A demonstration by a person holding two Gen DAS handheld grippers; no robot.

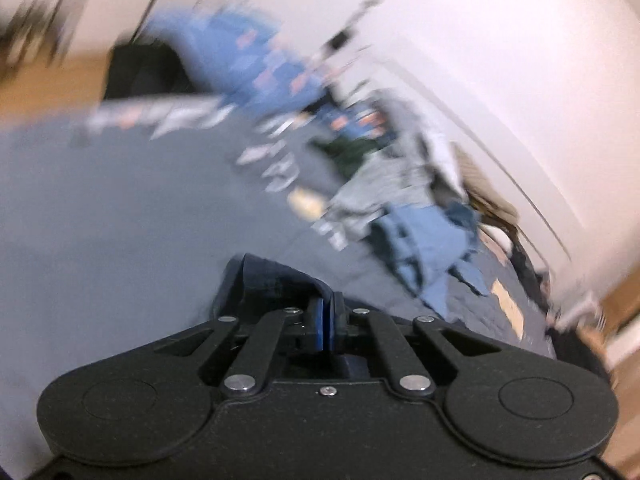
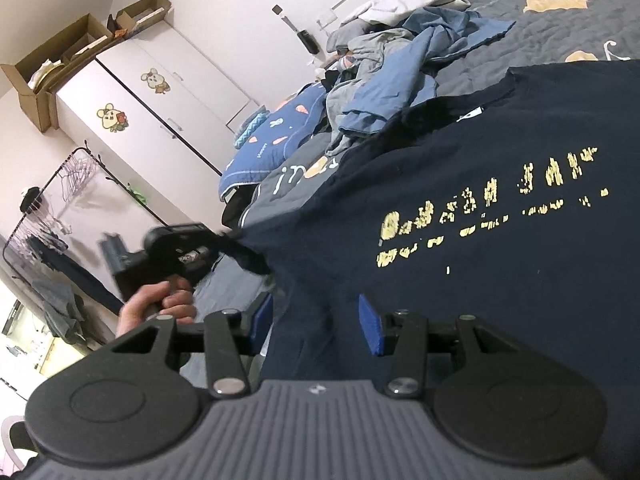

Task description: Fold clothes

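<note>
- Your grey quilted bed cover (image 2: 560, 28) carries everything: it runs under the shirt and the heap, with pale patches stitched into it.
- The navy cotton T-shirt with cracked yellow lettering (image 2: 500, 208) lies spread across that cover, print side up, neck label towards the far side. It reads as opened out rather than folded; no crease or doubled layer shows in the part you can see.
- Just beyond the shirt sits a loose heap of blue and grey garments (image 2: 392, 68), crumpled and plainly not folded. I judge that most of the folding is left.
- Your left gripper (image 1: 326, 322) has its jaws pressed together on a bunched edge of the navy shirt. The right wrist view shows the same: the fabric drawn into a taut point at that gripper (image 2: 224, 240), held in your hand (image 2: 160, 304).
- Your right gripper (image 2: 316, 326) has its blue pads (image 2: 370, 332) standing apart, one either side of a stretch of the shirt's near edge, with nothing clamped.
- The left wrist view is smeared by motion, so you cannot tell from it how the rest of the cloth hangs.
</note>
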